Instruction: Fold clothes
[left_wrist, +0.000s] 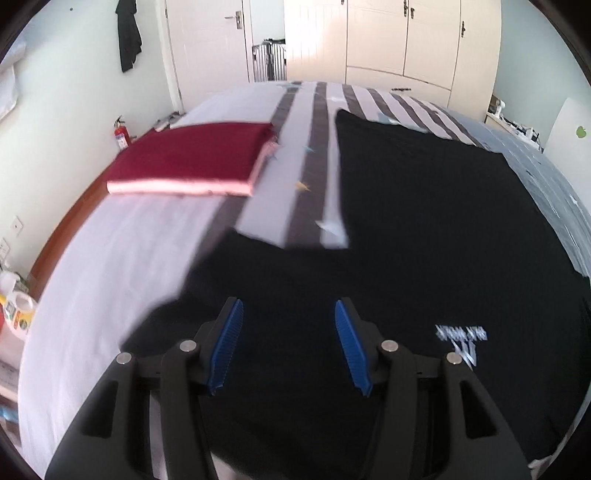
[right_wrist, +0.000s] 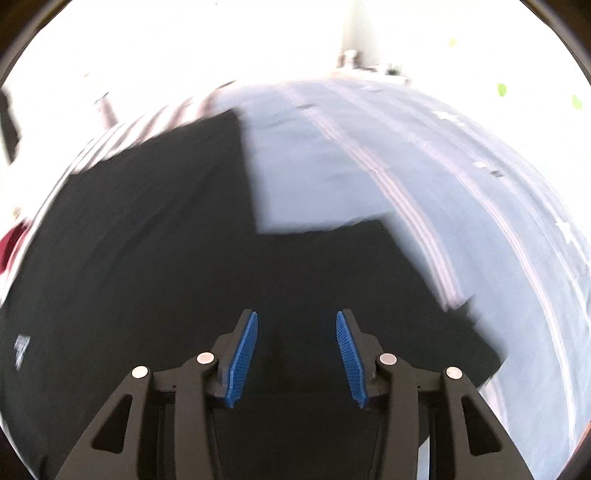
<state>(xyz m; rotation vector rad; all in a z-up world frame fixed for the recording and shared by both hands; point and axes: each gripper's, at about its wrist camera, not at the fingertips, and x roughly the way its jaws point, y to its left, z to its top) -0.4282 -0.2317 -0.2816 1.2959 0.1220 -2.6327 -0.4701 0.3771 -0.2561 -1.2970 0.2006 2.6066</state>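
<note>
The left gripper (left_wrist: 289, 314) hung just over the black T-shirt (left_wrist: 424, 221), and its blue pads (left_wrist: 229, 343) were wide apart with nothing between them. The right gripper (right_wrist: 295, 325) was the same: its blue pads were apart and empty, over the black cloth (right_wrist: 147, 240).

The shirt lay spread flat on the bed (left_wrist: 110, 277), with both short sleeves sticking out and a small white print (left_wrist: 461, 339) near the left gripper. It looked soft, thin and light, so it would likely bend and droop when lifted. Good places to pinch it would be the edges, at a sleeve or a shoulder, one for each gripper.

Past the shirt, a folded red cloth (left_wrist: 192, 158) sat neatly on the bed, well apart from it. The bed cover had white, grey-striped and blue parts. Farther off were a white wardrobe (left_wrist: 402, 40), a door (left_wrist: 210, 37), a dark garment hanging on the wall (left_wrist: 129, 33) and a small fire extinguisher (left_wrist: 122, 131).
</note>
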